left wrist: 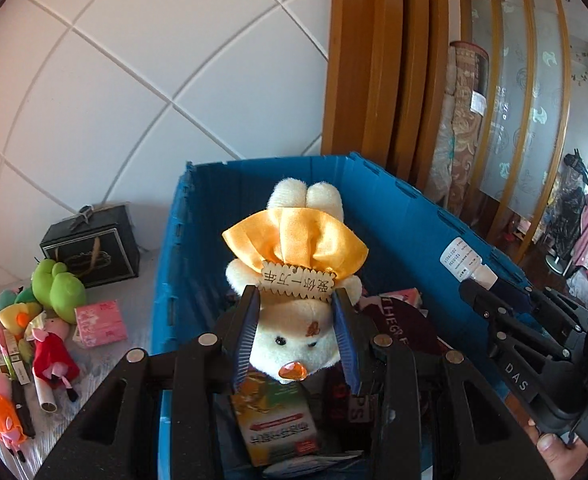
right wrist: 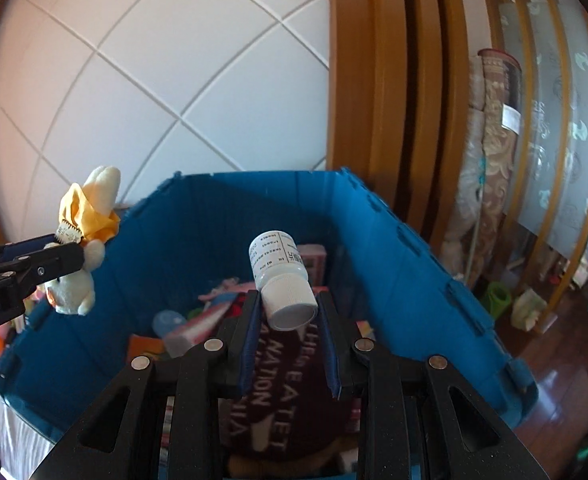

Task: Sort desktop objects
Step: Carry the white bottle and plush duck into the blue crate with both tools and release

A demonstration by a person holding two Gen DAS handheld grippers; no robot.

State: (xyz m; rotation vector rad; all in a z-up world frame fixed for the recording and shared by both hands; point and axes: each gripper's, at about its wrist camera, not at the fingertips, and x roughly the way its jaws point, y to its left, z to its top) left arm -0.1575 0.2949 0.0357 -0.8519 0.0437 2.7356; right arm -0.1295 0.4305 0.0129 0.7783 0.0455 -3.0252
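Note:
My left gripper [left wrist: 295, 300] is shut on a cream plush rabbit [left wrist: 294, 344] with a yellow bow and a wooden tag, held over the blue bin [left wrist: 166, 280]. The rabbit also shows in the right wrist view [right wrist: 78, 284], at the bin's left rim. My right gripper [right wrist: 288, 300] is shut on the cap of a white medicine bottle [right wrist: 280, 276], held above the bin [right wrist: 413, 272]. The bottle also shows in the left wrist view [left wrist: 467, 262]. Inside the bin lie a maroon cloth [right wrist: 282, 384], boxes and other small items.
On the table left of the bin lie a black gift box [left wrist: 94, 250], a green plush [left wrist: 56, 288], a pink packet [left wrist: 100, 322], a red-dressed pig doll [left wrist: 52, 354] and other small toys. A tiled wall and a wooden door frame [left wrist: 373, 60] stand behind.

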